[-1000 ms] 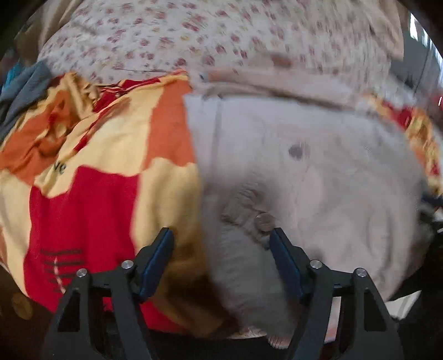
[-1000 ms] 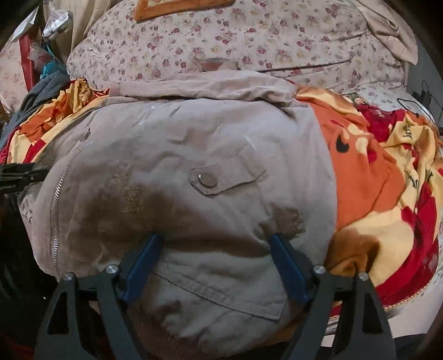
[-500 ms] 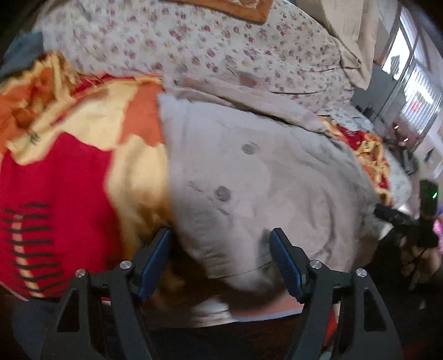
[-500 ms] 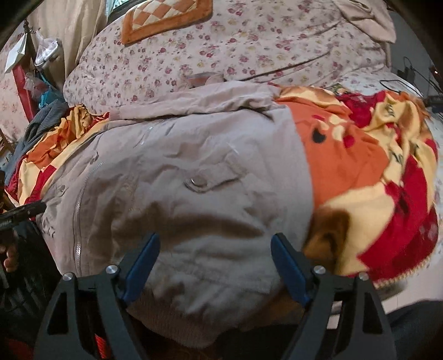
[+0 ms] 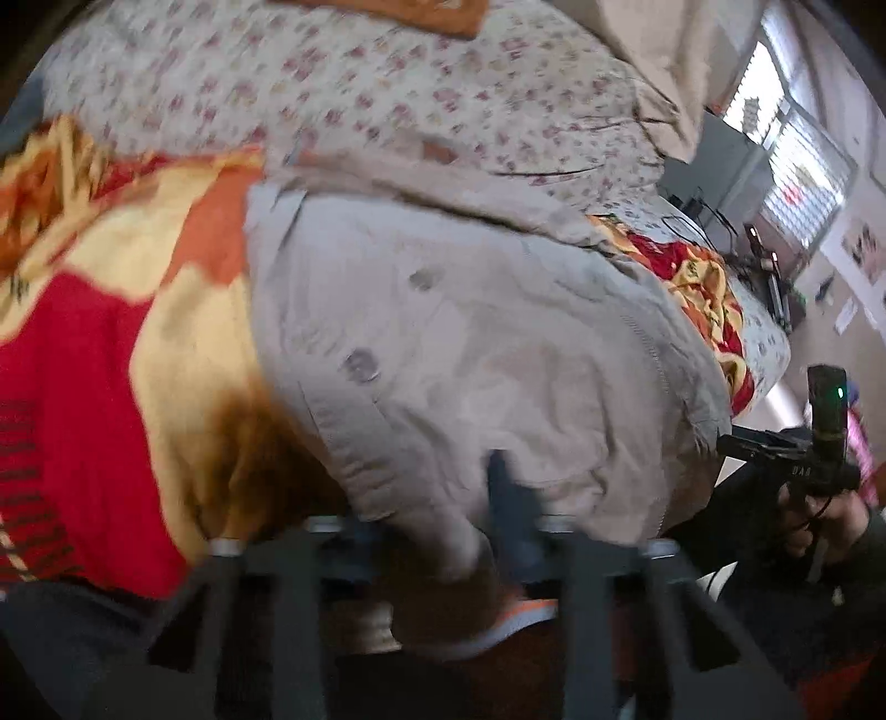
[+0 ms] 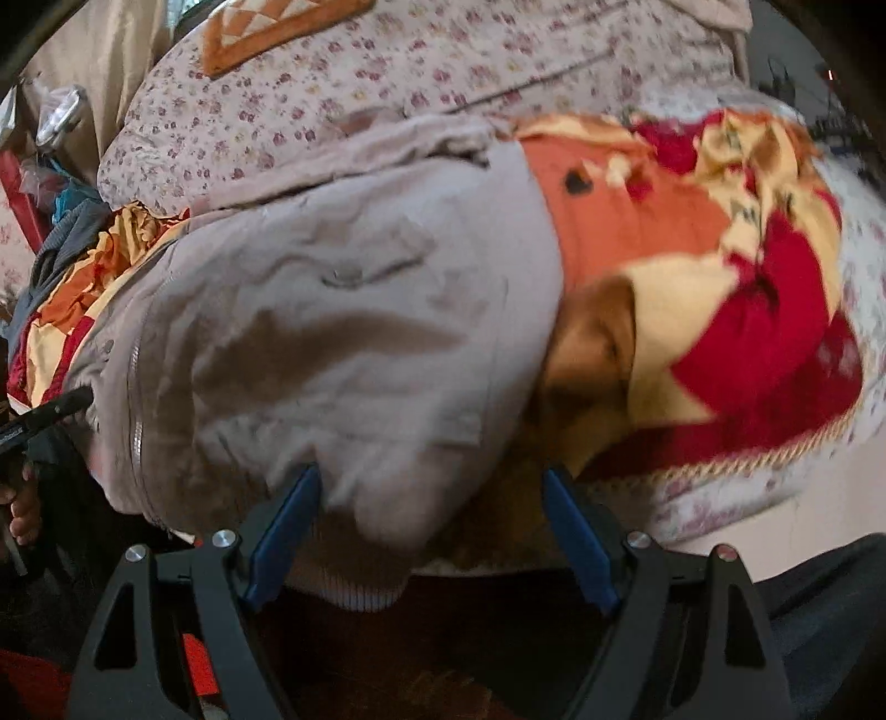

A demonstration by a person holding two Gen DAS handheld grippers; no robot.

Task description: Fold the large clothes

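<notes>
A beige zip jacket (image 5: 498,354) with snap buttons lies spread on a red, orange and yellow blanket (image 5: 83,354) on the bed. My left gripper (image 5: 443,531) is blurred at the jacket's lower hem, its fingers close together with the hem between them. In the right wrist view the jacket (image 6: 332,343) fills the left and middle. My right gripper (image 6: 426,526) is open, its blue pads either side of the jacket's ribbed hem (image 6: 354,587) at the bed's near edge. The right gripper also shows in the left wrist view (image 5: 797,459).
A floral quilt (image 6: 387,72) and an orange-patterned pillow (image 6: 266,27) lie behind the jacket. Grey and blue clothes (image 6: 61,232) are piled at the left. The blanket (image 6: 747,310) covers the bed's right side. A window (image 5: 797,122) and cables are at the far right.
My left gripper has gone from open to closed on the jacket's lower hem. My right gripper has drawn back and down to the hem and stays open.
</notes>
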